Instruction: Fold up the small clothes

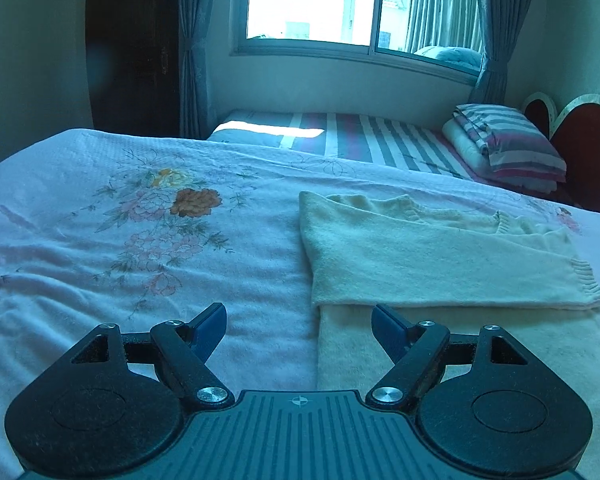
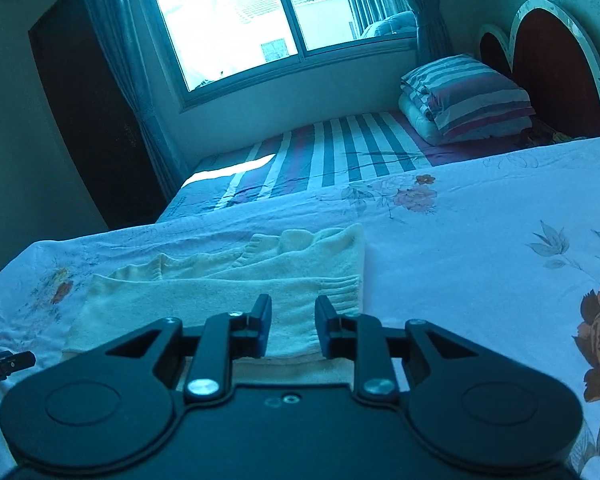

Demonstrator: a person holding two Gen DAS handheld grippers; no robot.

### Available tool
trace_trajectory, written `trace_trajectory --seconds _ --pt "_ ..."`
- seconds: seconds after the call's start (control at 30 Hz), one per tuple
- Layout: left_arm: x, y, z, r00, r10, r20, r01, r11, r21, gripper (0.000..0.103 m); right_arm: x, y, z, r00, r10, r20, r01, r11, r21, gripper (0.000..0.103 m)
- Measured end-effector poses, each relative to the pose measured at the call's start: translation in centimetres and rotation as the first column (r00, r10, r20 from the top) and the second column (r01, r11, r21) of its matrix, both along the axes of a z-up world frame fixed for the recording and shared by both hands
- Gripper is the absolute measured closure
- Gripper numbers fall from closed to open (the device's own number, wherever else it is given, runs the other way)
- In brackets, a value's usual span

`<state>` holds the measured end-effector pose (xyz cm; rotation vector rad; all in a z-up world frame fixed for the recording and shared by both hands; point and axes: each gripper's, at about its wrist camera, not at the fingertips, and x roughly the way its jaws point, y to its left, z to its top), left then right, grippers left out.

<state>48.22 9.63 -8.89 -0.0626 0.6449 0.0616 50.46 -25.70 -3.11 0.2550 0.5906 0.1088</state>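
Sweater (image 1: 440, 256): one; hand-held grippers: two, both open.

Both wrist cams low, facing window (image 1: 364, 4)

Only "bot.AI" shows, on the left gripper (image 2: 4, 366).

**Cream sweater, partly folded**

We see a cream knitted sweater (image 1: 432, 264) lying flat on the bed, right of centre in the left wrist view and at lower centre in the right wrist view (image 2: 236, 296). Its upper part is folded over the lower layer, a ribbed cuff at the right edge.
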Motion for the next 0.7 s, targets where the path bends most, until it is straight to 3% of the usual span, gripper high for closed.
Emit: trace_trajectory --seconds 0.17,0.3,0.6,0.7 --pt "-2.7 -1.7 0.4 1.0 0.014 -0.008 -0.014 0.999 0.03 0.024 -1.5 -0.4 0.5 0.999 0.052 0.006 -0.052 0.999 0.007 0.068" --pt "-4.5 -2.6 0.5 1.0 0.012 -0.002 -0.012 1.0 0.027 0.024 -3.0 -0.7 0.5 0.998 0.065 0.009 -0.065 0.998 0.002 0.068" --pt "-7.6 -3.1 0.0 0.997 -0.078 -0.001 0.078 0.997 -0.004 0.023 -7.5 -0.5 0.5 1.0 0.01 0.001 -0.01 1.0 -0.02 0.069" --pt "-10.3 -1.9 -0.7 0.994 -0.105 -0.015 0.105 0.994 -0.018 0.024 -10.1 -0.4 0.3 1.0 -0.014 -0.02 0.015 1.0 0.019 0.069"
